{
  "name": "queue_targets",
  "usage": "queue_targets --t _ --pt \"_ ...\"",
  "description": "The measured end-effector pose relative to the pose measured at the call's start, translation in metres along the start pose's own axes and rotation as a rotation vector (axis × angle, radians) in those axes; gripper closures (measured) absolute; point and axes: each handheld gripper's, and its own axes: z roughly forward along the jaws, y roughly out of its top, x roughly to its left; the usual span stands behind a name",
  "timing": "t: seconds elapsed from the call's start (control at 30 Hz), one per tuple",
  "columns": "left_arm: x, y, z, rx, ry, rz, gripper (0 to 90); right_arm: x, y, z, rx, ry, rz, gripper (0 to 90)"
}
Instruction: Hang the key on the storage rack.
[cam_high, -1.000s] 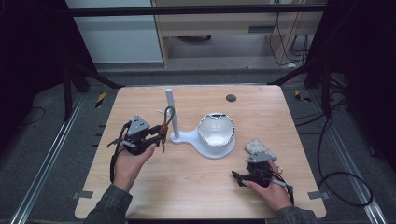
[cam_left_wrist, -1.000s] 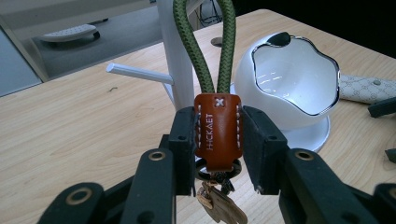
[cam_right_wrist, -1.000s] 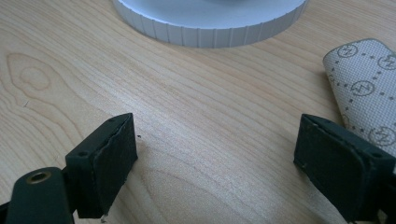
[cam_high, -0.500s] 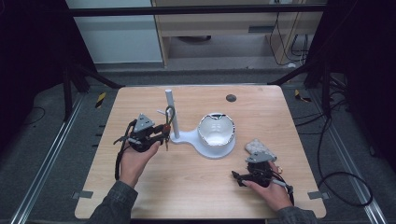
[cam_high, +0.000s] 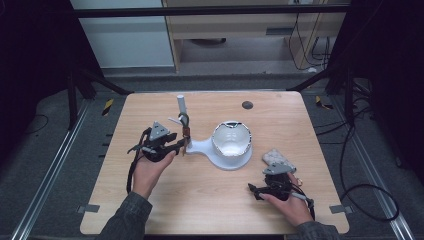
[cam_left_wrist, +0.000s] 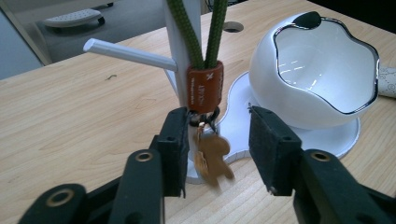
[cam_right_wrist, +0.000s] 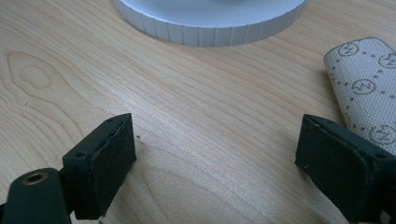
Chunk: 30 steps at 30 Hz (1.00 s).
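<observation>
Wooden table (cam_high: 150, 210) fills the scene, pale grain, round dark grommet hole (cam_high: 247, 105) near its far edge. White stand base (cam_high: 207, 148) sits mid-table, carrying a white bowl-shaped holder (cam_high: 231, 141) with a wavy chrome rim on its right part and an upright white post (cam_high: 181, 106) on its left, a short peg (cam_left_wrist: 128, 54) sticking out from the post. Patterned grey pouch (cam_high: 278, 158) lies right of the base, near your right hand; in the right gripper view its corner shows just beside the right-hand jaw.

Your left gripper (cam_high: 179, 146) sits left of the post, jaws partly apart, nothing pinched. In the left gripper view a green cord loop (cam_left_wrist: 215, 28) hangs down the post, gathered by a brown leather tag (cam_left_wrist: 204, 87), with small brown keys or charms (cam_left_wrist: 213, 158) dangling blurred between your jaws; the left jaw is very near the ring under the tag, contact unclear.

Your right gripper (cam_high: 253, 189) rests low at the near right of the table, jaws spread wide over bare wood, holding nothing, stand base rim just beyond.
</observation>
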Motion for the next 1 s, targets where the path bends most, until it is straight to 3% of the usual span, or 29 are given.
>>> queue_targets --t 0.27,0.67,0.8,1.0 --pt "0.000 -0.007 -0.003 0.008 0.010 -0.009 47.3 0.000 0.000 0.000 0.004 -0.001 -0.006 9.6" --pt "0.003 -0.023 -0.007 0.064 -0.002 -0.001 34.5 -0.001 0.003 -0.005 0.037 0.002 -0.017 9.3" --pt "0.005 -0.031 -0.006 0.091 -0.012 0.010 29.6 -0.002 0.013 -0.015 0.042 -0.025 -0.068 11.0" --pt "0.011 -0.045 -0.004 0.110 -0.025 -0.008 27.6 -0.012 0.033 -0.035 0.078 -0.061 -0.081 13.3"
